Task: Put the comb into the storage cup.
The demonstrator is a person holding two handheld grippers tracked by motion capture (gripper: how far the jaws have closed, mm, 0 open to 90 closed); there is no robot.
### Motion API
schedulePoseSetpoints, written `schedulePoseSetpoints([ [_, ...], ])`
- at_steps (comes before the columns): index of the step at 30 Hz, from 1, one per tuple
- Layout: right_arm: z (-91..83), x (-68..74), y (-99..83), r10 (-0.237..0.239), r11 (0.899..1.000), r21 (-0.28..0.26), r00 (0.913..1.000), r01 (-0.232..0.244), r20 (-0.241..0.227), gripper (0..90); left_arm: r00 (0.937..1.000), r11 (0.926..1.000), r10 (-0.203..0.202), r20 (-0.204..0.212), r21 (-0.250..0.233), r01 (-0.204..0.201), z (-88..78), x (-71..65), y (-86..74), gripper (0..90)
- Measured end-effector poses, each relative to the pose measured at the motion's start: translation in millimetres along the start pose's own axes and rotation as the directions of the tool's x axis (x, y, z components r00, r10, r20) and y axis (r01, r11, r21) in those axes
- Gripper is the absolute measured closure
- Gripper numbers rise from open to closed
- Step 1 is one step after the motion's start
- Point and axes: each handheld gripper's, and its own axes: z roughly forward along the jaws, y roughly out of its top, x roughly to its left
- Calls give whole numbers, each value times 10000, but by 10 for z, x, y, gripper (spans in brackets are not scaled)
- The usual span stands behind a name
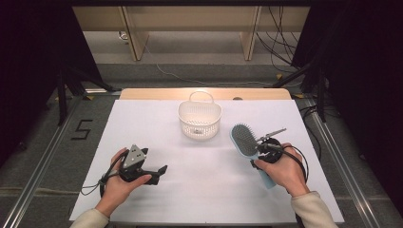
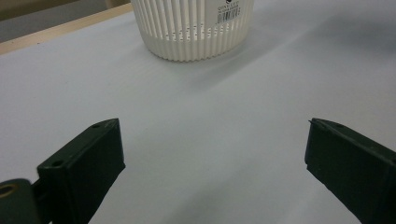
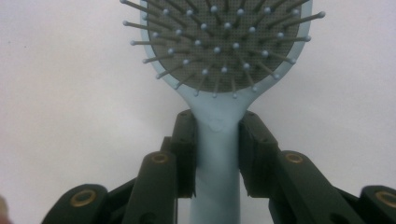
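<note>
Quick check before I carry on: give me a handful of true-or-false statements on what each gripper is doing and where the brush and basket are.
1. The right gripper is shut on the handle of the hairbrush. True.
2. The left gripper holds the basket. False: its jaws stand wide apart with nothing between them, and the basket sits apart, farther up the table.
3. The hairbrush lies inside the basket. False: it is outside, to the basket's right in the high view, bristles facing up.
4. The basket stands upright on the white table cover. True.
5. The hairbrush is pink. False: it is light blue with a grey bristle pad.
</note>
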Motion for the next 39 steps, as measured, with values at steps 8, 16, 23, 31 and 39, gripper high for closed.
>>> schedulePoseSetpoints([
  [8, -13, -17, -5, -51, 9987, -507, 10000, 49, -38, 705, 10000, 10000, 9, 0, -4, -9, -2, 1, 0, 40],
  [16, -38, -25, 0, -23, 9956, -940, 10000, 21, -17, 705, 10000, 10000, 3, -3, -5, -3, -2, 2, 0, 40],
  [23, -42, -41, 1, -42, 9909, -1342, 10000, 35, -45, 705, 10000, 10000, -1, -6, -6, 1, -2, 3, 0, 40],
  [31, -60, -43, 8, -61, 9863, -1650, 10000, 50, -58, 705, 10000, 10000, -3, -2, 23, 3, -1, 3, -1, 40],
  [39, -72, -38, 13, -63, 9817, -1901, 10000, 53, -47, 705, 10000, 10000, -2, -7, 16, 2, -1, 2, 0, 40],
])
